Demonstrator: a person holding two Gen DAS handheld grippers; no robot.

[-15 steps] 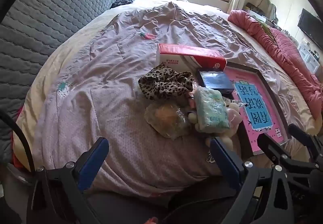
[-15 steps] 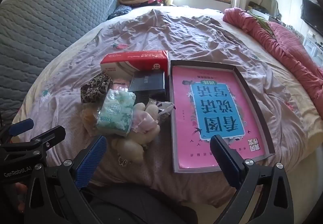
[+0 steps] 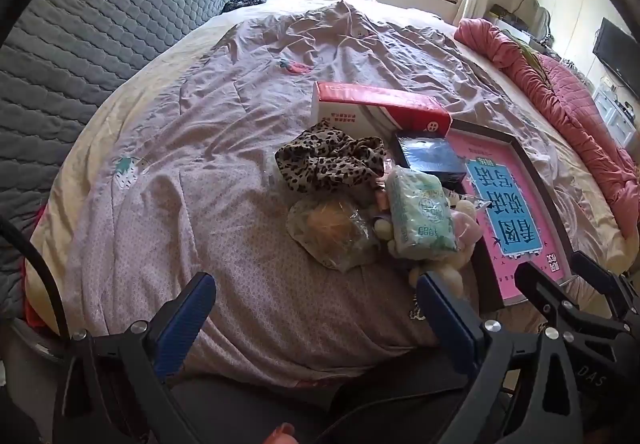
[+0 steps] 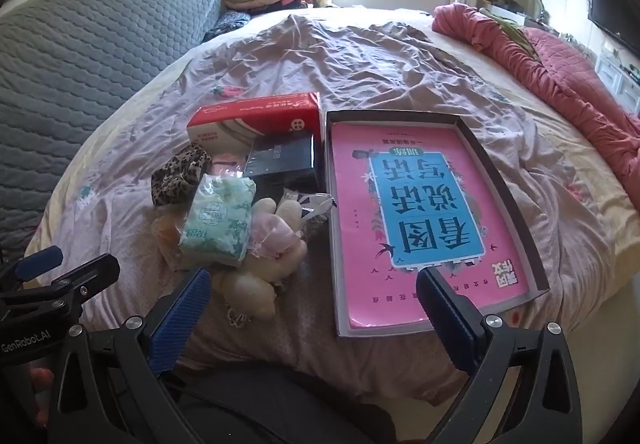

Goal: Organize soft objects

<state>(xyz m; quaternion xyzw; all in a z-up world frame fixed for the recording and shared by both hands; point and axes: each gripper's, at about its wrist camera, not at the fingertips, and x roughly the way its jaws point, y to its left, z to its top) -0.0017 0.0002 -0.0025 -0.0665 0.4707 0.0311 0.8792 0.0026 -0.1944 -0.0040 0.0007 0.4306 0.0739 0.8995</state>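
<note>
A pile of soft things lies on the bed: a leopard-print cloth (image 3: 328, 161) (image 4: 178, 175), a green tissue pack (image 3: 420, 213) (image 4: 218, 222), a cream plush toy (image 4: 260, 276) (image 3: 444, 268), and a clear bag with an orange item (image 3: 334, 230). My left gripper (image 3: 316, 304) is open and empty, near the bed's front edge below the pile. My right gripper (image 4: 312, 302) is open and empty, between the plush toy and the tray.
A shallow box tray (image 4: 504, 179) (image 3: 520, 151) holding a pink and blue book (image 4: 416, 215) lies right of the pile. A red and white box (image 4: 256, 115) (image 3: 380, 107) and a dark box (image 4: 280, 159) (image 3: 432, 159) sit behind. A pink quilt (image 4: 560, 59) lies far right, a grey headboard (image 3: 100, 23) left.
Both grippers have shifted only slightly; the scene is nearly the same. Nothing was grasped or moved.
</note>
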